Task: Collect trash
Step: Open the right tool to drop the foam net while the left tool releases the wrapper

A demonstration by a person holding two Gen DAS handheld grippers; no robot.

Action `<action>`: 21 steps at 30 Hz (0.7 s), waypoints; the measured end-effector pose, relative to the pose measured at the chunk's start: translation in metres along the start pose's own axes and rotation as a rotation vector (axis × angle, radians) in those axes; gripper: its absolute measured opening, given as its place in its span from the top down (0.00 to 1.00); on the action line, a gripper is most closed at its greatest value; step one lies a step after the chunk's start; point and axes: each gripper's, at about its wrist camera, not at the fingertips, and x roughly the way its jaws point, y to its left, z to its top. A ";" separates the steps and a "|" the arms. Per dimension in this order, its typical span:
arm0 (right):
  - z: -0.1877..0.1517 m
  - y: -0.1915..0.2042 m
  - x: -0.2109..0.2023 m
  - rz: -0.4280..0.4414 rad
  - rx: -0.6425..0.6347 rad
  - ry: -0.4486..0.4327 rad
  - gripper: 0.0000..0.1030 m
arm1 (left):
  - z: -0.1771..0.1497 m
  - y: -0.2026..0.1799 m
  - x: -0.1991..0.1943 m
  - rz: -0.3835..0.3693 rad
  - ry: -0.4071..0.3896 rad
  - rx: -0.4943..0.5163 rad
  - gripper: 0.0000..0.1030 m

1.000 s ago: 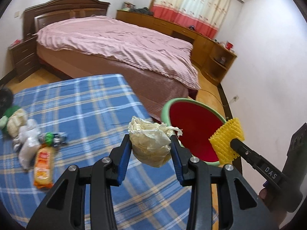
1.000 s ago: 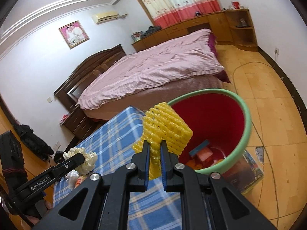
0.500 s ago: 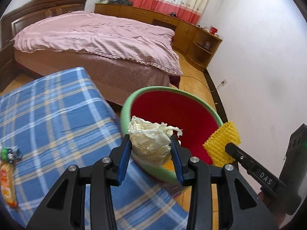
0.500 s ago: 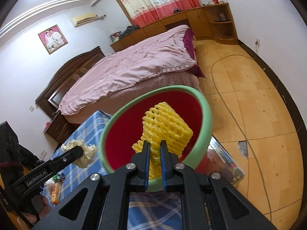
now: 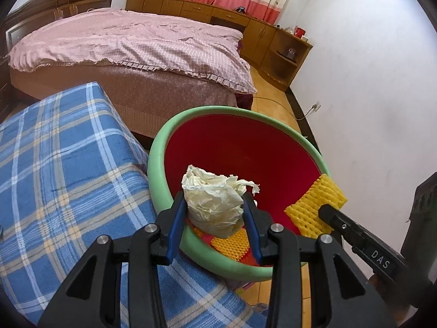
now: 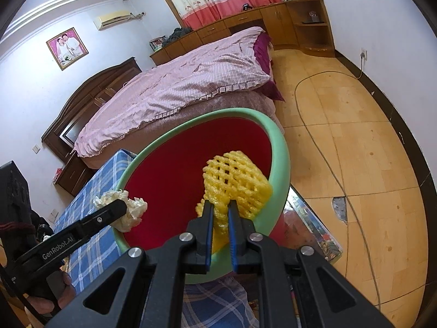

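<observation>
A red bin with a green rim (image 5: 169, 136) (image 6: 281, 147) stands on the floor beside the blue plaid table (image 5: 62, 169) (image 6: 90, 199). My left gripper (image 5: 214, 205) is shut on a crumpled cream paper wad (image 5: 213, 202) (image 6: 131, 210), held over the bin's near rim. My right gripper (image 6: 220, 210) is shut on a yellow foam net sleeve (image 6: 237, 183) (image 5: 314, 205), held over the bin's right side. Inside the bin lie more yellow netting (image 5: 232, 243) and red scraps.
A bed with a pink cover (image 5: 131, 41) (image 6: 185, 82) stands behind the bin. Wooden cabinets (image 5: 273, 38) line the far wall. A cable (image 6: 322, 136) runs over the wooden floor, and a printed sheet (image 6: 311, 224) lies under the bin. A white wall (image 5: 368, 109) is close on the right.
Both grippers moved from above the table toward the bin and lowered, each still holding its piece. The bin looms larger; the trash pile on the table has left the left wrist view.
</observation>
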 end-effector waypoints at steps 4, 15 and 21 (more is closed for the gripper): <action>-0.001 -0.001 0.006 -0.003 0.004 0.008 0.88 | 0.001 -0.001 0.002 -0.004 -0.001 0.010 0.60; -0.001 -0.004 0.003 0.022 0.019 0.007 0.79 | 0.000 -0.004 -0.001 -0.018 0.000 0.007 0.46; -0.001 -0.002 -0.001 0.047 0.026 0.000 0.67 | 0.000 -0.006 -0.008 -0.025 -0.011 0.010 0.45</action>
